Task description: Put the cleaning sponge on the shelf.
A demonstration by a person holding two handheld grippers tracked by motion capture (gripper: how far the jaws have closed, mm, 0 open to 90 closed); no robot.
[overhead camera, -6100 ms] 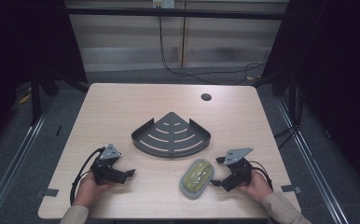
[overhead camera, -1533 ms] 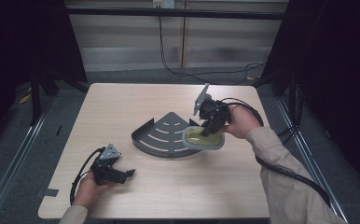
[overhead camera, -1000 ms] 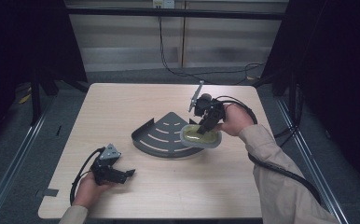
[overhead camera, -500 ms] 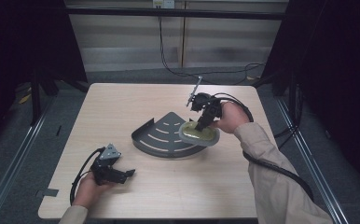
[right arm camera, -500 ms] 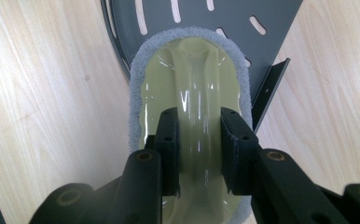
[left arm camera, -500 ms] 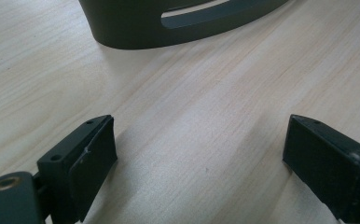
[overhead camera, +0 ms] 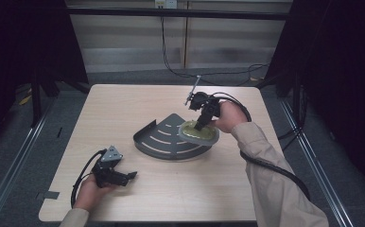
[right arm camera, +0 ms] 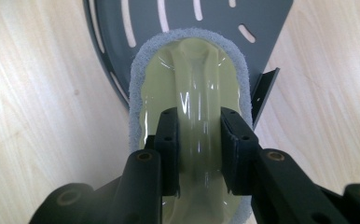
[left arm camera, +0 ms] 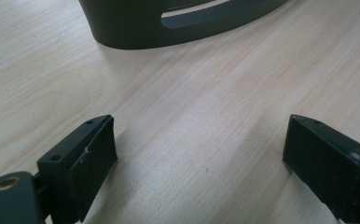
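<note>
A dark grey fan-shaped slotted rack (overhead camera: pixel 164 139) lies in the middle of the wooden table (overhead camera: pixel 124 109). A yellow-green scrubbing pad with a grey felt rim (overhead camera: pixel 198 133) rests over the rack's right corner. My right gripper (overhead camera: pixel 202 124) is shut on the pad's raised handle, pointing down. In the right gripper view the jaws pinch the handle ridge of the pad (right arm camera: pixel 190 107), with the rack (right arm camera: pixel 178 18) beneath. My left gripper (overhead camera: pixel 129 176) rests at the table's front left, open, nothing between its fingers. The left gripper view shows the rack's curved wall (left arm camera: pixel 169 23) ahead.
Bare wood surrounds the rack on all sides. A cable (overhead camera: pixel 270 165) trails from the right gripper along the sleeve. Black cables hang behind the table's far edge. Dark frame rails run along both sides of the table.
The right gripper has picked the pad up from the table's front right and carried it onto the rack's right corner, shifting slightly left and tilting down. The left gripper has not moved.
</note>
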